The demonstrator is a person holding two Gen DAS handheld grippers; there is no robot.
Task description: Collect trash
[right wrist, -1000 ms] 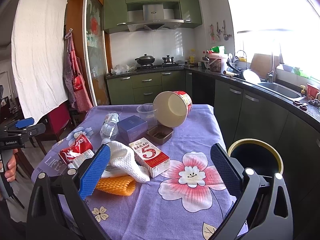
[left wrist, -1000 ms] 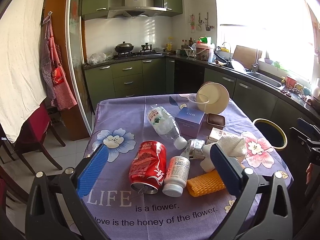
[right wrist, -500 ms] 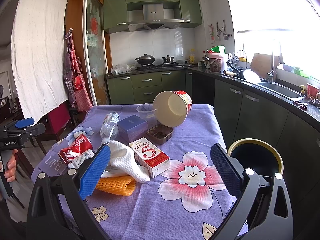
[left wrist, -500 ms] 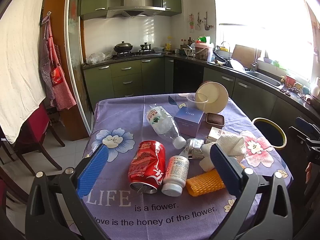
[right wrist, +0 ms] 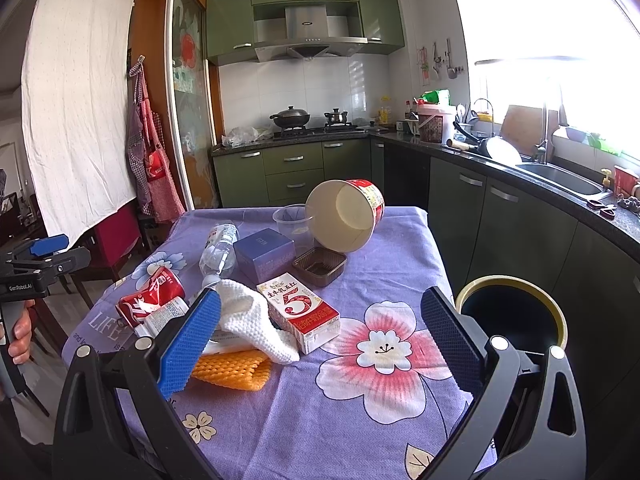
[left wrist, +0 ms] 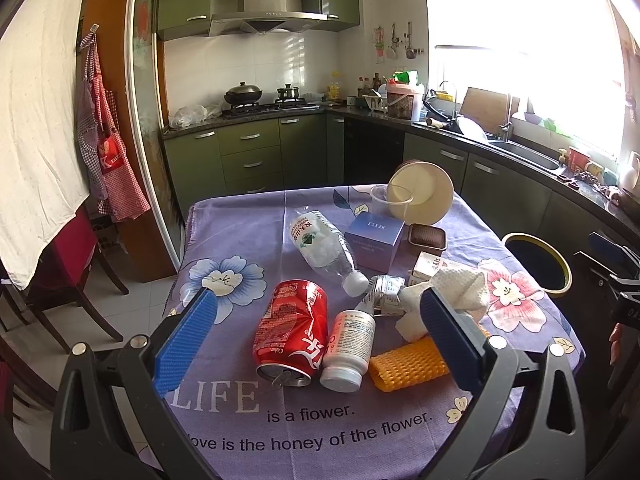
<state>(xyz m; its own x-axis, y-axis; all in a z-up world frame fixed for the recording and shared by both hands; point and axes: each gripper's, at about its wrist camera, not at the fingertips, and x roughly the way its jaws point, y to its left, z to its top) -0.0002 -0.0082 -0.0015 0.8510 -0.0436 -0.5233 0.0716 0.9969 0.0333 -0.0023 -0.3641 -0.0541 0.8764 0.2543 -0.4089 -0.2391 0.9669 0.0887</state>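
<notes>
Trash lies on the purple flowered tablecloth. A crushed red can, a white pill bottle and an orange foam net lie nearest my left gripper, which hovers open over the near edge. Behind them lie a clear plastic bottle, a purple box and a white napkin. My right gripper is open above the table's right part, with the milk carton, napkin and foam net ahead. A black bin with a yellow rim stands beside the table.
A tipped paper tub, a clear cup and a brown tray sit at the table's far end. Green cabinets and a counter with a sink run along the right. Chairs stand to the left.
Both grippers stay open and almost still; the left wrist view has shifted only slightly. Nothing on the table has moved.
</notes>
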